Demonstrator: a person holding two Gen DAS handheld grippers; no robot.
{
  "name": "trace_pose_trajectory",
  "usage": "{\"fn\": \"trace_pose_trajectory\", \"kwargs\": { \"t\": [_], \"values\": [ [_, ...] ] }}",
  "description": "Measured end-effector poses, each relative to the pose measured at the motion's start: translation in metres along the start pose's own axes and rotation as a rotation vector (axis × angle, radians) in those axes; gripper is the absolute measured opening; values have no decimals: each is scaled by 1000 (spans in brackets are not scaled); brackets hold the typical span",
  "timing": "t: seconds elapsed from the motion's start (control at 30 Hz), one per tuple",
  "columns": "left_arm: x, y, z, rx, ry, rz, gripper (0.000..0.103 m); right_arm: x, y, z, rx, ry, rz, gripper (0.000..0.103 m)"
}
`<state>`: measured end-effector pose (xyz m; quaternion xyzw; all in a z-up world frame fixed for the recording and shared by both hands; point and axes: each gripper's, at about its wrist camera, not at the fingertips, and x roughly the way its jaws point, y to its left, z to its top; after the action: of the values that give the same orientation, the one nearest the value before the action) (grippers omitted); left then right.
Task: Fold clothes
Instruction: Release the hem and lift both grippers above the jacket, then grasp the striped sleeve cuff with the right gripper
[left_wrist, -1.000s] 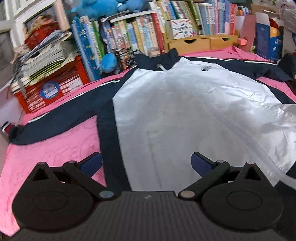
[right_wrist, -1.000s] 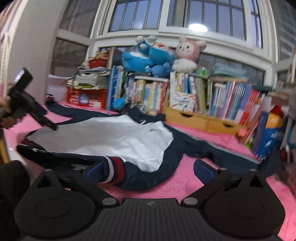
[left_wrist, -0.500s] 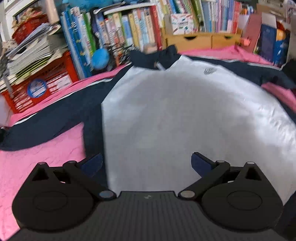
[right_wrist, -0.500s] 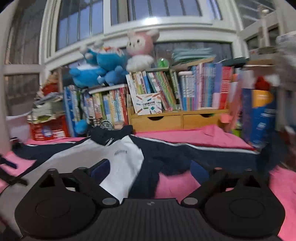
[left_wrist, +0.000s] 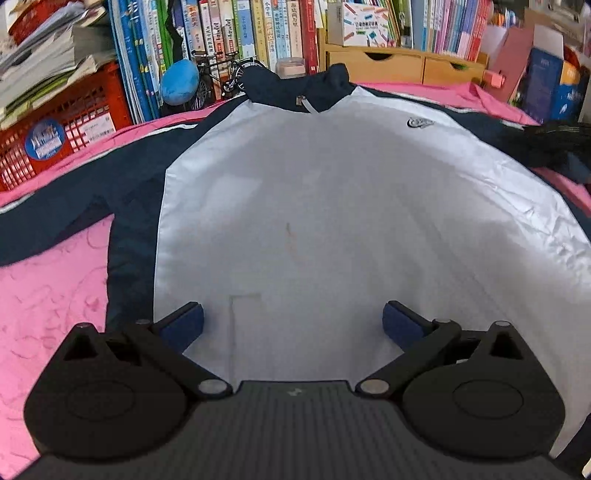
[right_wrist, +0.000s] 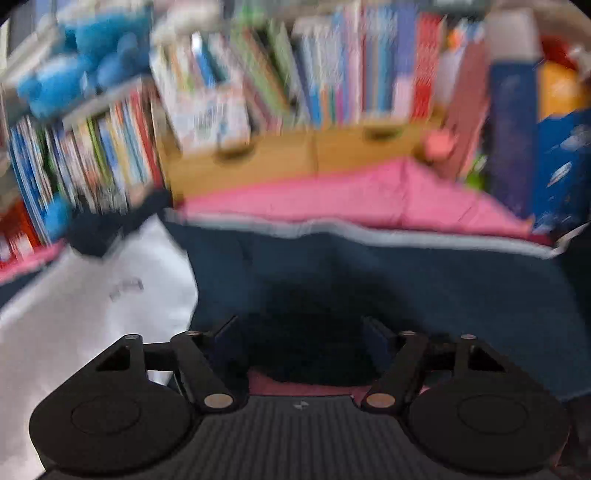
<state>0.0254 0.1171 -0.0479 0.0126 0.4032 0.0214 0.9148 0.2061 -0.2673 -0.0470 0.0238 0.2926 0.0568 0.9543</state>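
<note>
One jacket, white front with navy sleeves, lies spread flat on the pink cover, collar toward the far edge by the books. The left gripper hangs wide open over its hem, holding nothing. The right gripper is open over one navy sleeve; blur hides whether its two fingers touch cloth.

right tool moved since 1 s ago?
Yes. The right tool has dropped lower and closer to the wooden drawer box, now over the jacket's navy sleeve; the window is out of view.
</note>
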Motion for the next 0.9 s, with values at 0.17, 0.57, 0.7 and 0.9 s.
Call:
{"fn": "trace_pose_trajectory", "kwargs": {
  "t": [0.17,0.57,0.7,0.9],
  "values": [
    [-4,4,-8,-11,-72,-18,103,-44,-49,-4,44,-160,-248,92],
    [-5,7,-10,-24,-121,-19,103,-16,-137,15,405,-88,-335,7],
    [-5,8,-11,-28,-130,-19,103,-29,-61,37,154,-156,-282,6],
    [-6,9,-13,-38,-140,-20,103,-47,125,60,-247,-219,43,6]
  ]
}}
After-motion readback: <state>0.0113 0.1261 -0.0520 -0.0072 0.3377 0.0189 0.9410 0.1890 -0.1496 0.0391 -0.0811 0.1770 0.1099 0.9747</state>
